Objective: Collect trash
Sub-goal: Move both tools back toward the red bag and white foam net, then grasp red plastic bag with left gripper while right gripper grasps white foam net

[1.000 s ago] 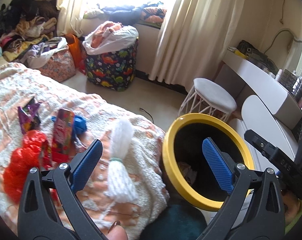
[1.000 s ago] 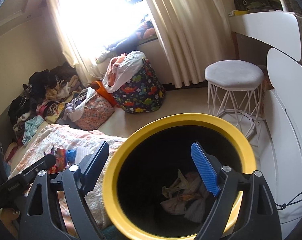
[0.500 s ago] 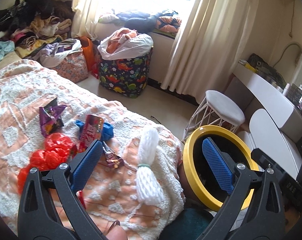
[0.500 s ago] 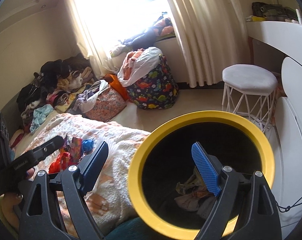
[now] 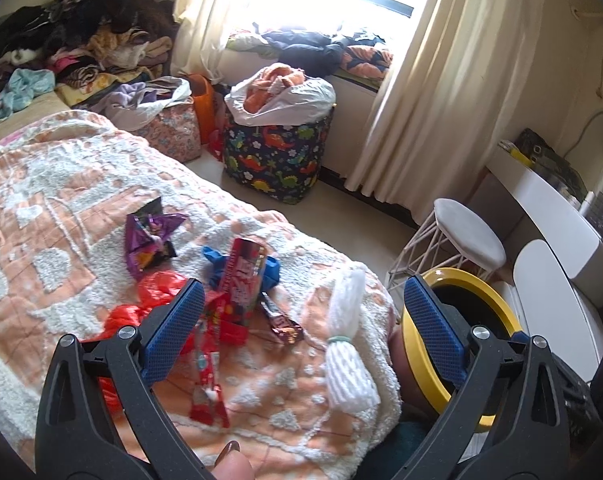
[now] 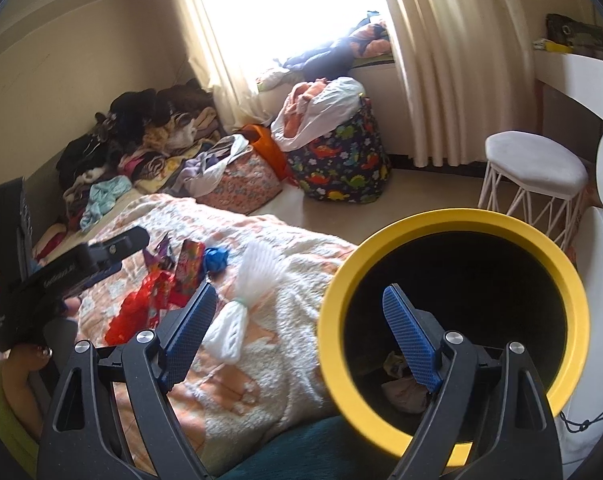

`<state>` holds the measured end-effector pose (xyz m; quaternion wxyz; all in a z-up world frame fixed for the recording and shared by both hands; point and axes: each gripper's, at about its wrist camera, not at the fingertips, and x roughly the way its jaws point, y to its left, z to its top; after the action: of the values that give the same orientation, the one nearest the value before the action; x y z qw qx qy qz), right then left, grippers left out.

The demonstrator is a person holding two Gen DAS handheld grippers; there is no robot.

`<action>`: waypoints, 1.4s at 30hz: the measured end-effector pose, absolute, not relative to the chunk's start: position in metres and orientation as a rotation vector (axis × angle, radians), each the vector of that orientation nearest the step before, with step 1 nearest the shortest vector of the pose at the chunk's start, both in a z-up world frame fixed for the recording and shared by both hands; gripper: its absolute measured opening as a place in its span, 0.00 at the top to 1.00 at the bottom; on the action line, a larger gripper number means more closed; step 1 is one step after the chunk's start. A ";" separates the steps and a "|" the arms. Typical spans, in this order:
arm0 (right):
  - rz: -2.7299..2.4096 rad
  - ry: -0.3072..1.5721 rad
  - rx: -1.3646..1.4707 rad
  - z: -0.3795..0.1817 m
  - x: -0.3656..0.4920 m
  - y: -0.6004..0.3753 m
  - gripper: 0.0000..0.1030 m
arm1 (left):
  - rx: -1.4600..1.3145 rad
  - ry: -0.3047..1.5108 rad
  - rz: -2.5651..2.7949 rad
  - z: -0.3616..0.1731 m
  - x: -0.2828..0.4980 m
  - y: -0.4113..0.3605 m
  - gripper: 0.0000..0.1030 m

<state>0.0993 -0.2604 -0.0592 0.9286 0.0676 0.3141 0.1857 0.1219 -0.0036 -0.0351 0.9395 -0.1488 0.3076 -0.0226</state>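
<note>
Trash lies on the orange-and-white bedspread (image 5: 41,248): a white foam net (image 5: 347,340), a red snack tube (image 5: 243,280), a blue wad (image 5: 273,270), a purple wrapper (image 5: 149,234), a red plastic bag (image 5: 157,292) and small red wrappers (image 5: 207,380). A black bin with a yellow rim (image 6: 577,308) stands beside the bed, with crumpled trash (image 6: 401,390) at its bottom. My left gripper (image 5: 303,320) hovers open above the bed's trash. My right gripper (image 6: 299,326) is open over the gap between bed and bin, holding nothing. The foam net (image 6: 241,300) shows in the right wrist view too.
A white stool (image 6: 535,168) and a white desk (image 5: 557,216) stand right of the bin. A dinosaur-print laundry bag (image 5: 277,156), a floral bag (image 5: 173,132) and a pile of clothes (image 5: 81,40) sit by the curtained window (image 5: 441,80). A thumb (image 5: 231,468) shows at the bottom edge.
Both grippers swung left, away from the bin and toward the bed. The bin slid right in both views and more of the bed's trash came into view. Both stayed open.
</note>
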 end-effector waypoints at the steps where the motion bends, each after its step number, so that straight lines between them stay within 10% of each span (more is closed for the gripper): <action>1: 0.387 0.647 0.134 -0.060 0.099 -0.258 0.20 | -0.309 0.627 -0.041 -0.035 0.121 0.000 0.11; 32: 0.505 0.754 -0.016 -0.088 0.111 -0.175 0.20 | -0.400 0.711 0.118 -0.078 0.107 0.095 0.11; 42: 0.501 0.809 -0.020 -0.104 0.136 -0.157 0.20 | -0.451 0.800 0.101 -0.108 0.107 0.108 0.33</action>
<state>0.1355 -0.1574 -0.1036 0.8888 -0.0095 0.3894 0.2413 0.1067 0.1083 -0.1082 0.8953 -0.2175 0.3858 0.0487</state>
